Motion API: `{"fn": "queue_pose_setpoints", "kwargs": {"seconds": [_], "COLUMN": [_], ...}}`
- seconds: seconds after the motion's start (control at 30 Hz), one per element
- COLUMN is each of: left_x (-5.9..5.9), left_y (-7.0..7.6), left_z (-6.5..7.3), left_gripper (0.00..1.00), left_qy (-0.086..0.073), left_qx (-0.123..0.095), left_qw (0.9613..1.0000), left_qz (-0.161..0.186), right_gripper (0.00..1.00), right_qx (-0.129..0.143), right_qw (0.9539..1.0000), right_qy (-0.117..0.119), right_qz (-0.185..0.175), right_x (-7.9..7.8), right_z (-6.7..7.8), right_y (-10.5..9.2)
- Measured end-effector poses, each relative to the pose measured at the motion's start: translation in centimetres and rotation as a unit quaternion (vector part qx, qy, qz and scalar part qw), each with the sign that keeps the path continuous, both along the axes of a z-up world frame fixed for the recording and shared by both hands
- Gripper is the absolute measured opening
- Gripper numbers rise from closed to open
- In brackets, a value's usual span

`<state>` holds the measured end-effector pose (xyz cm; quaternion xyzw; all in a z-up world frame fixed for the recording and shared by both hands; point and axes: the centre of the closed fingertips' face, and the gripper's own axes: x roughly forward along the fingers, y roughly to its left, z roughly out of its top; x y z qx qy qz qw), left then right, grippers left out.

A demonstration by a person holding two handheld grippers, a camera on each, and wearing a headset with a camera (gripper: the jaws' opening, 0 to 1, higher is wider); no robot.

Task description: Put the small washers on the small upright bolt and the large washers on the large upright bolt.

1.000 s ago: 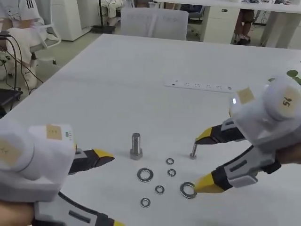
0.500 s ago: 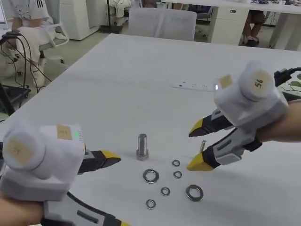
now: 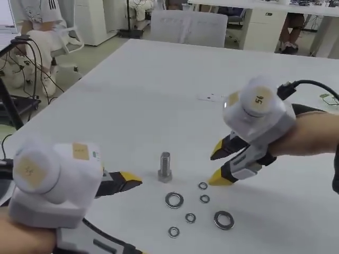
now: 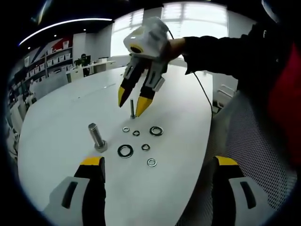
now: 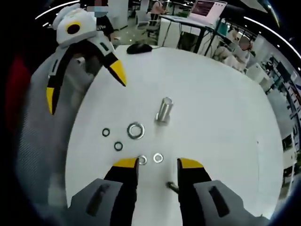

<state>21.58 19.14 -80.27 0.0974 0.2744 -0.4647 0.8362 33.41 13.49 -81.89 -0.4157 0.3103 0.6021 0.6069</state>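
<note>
Loosely scattered, six washers lie flat on the bench: four small washers and two large washers. They form a cluster on the person's side of the two bolts, and none is on a bolt yet. The large bolt stands upright just beyond the cluster. The small bolt, also upright, stands between the fingers of the right gripper, which are spread apart and hold nothing. In the right gripper view two small washers sit just ahead of the fingertips, on the side toward the large bolt. The left gripper hovers well apart on the far side of the cluster, its fingers wide and empty. The right gripper looks the nearer to the small washers and their bolt. Each washer's hole points up, in line with the bolts' long axes, so a pick probably needs the fingers to come down steeply onto a rim, then carry the washer level over the bolt tip
</note>
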Motion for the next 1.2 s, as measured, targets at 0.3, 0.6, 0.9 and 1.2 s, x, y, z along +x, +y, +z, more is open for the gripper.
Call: {"fn": "queue_pose_setpoints", "kwargs": {"seconds": [0.3,0.6,0.9,1.2], "left_x": [0.0,-0.1,-0.1,-0.1], "left_y": [-0.1,-0.2,-0.2,-0.2], "left_z": [0.1,0.1,0.1,0.1], "left_gripper": [0.94,0.94,0.93,0.93], "left_qy": [-0.001,0.0,0.001,0.0], "left_qx": [-0.003,-0.005,-0.007,-0.008], "left_qw": [1.0,1.0,1.0,1.0], "left_qz": [0.0,-0.003,-0.003,-0.002], "right_gripper": [0.26,0.23,0.21,0.2], "right_qx": [-0.042,-0.086,-0.106,-0.116], "right_qw": [0.9991,0.9962,0.9941,0.9928], "right_qy": [0.008,0.012,0.018,0.026], "right_qz": [0.003,0.008,0.016,0.021], "right_x": [0.3,1.0,1.2,1.1], "right_z": [-1.6,-3.5,-4.7,-5.3], "right_y": [0.5,0.5,0.9,0.7]}}
